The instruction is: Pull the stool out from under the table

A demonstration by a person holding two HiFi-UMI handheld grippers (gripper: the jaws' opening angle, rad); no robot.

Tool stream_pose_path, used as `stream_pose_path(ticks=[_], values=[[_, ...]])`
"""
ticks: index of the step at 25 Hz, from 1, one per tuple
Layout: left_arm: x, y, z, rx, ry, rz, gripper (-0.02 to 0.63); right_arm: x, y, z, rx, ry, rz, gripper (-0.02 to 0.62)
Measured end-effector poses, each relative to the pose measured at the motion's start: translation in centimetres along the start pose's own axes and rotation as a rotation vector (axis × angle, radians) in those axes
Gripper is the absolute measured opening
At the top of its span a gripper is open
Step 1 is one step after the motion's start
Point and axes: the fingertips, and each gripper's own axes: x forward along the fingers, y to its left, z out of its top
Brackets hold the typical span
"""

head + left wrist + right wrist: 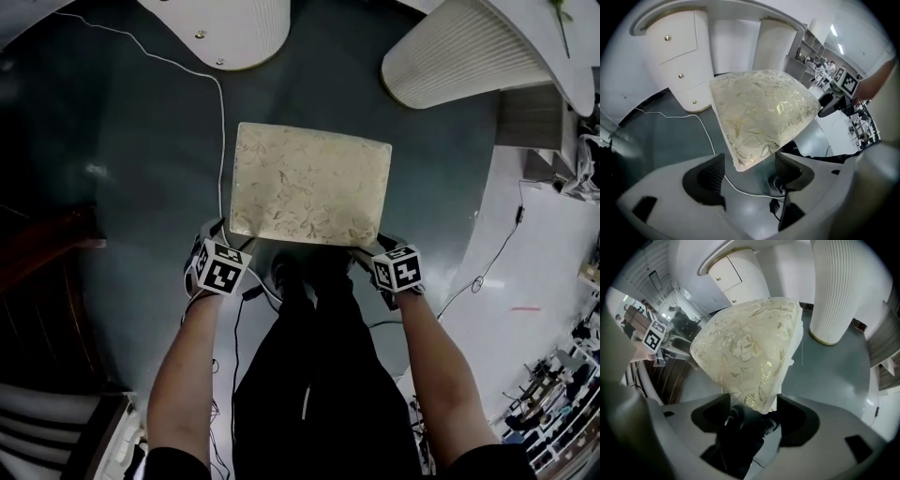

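The stool [309, 183] has a cream cushion with a gold leaf pattern and stands on the dark floor, out in front of the white table pedestals. My left gripper [231, 236] is at its near left corner and my right gripper [375, 247] at its near right corner. In the left gripper view that corner of the stool [761, 110] sits between the jaws of the left gripper [750, 166]. In the right gripper view the other corner of the stool [750, 352] fills the gap of the right gripper [754, 408]. Both look closed on the cushion edge.
Two ribbed white pedestals [234, 28] [469, 52] stand beyond the stool. A thin white cable [221, 112] runs across the floor past the stool's left side. Dark wooden furniture [37, 272] is at the left. The person's legs [319, 375] are right behind the stool.
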Motion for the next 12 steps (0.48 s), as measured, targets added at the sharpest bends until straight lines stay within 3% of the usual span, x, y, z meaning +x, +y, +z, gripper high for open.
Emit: stream_pose_path(ticks=[3,7,12], values=[[-3.2,-0.1,-0.2,-0.092,-0.043,-0.002,0.336,-2.0,-0.3,-1.1,0.064,0.038,-0.055,0.310],[-8.2,-0.7,1.3,-0.216,-0.127,-0.029,0.321,-7.2,0.7,0.6,0.151,-0.025,-0.081,0.310],[-13.3,-3.9,4.4,-0.200,-0.209,-0.087,0.272,-14.5,3.5,1.9,-0.042,0.001,-0.101,0.319]])
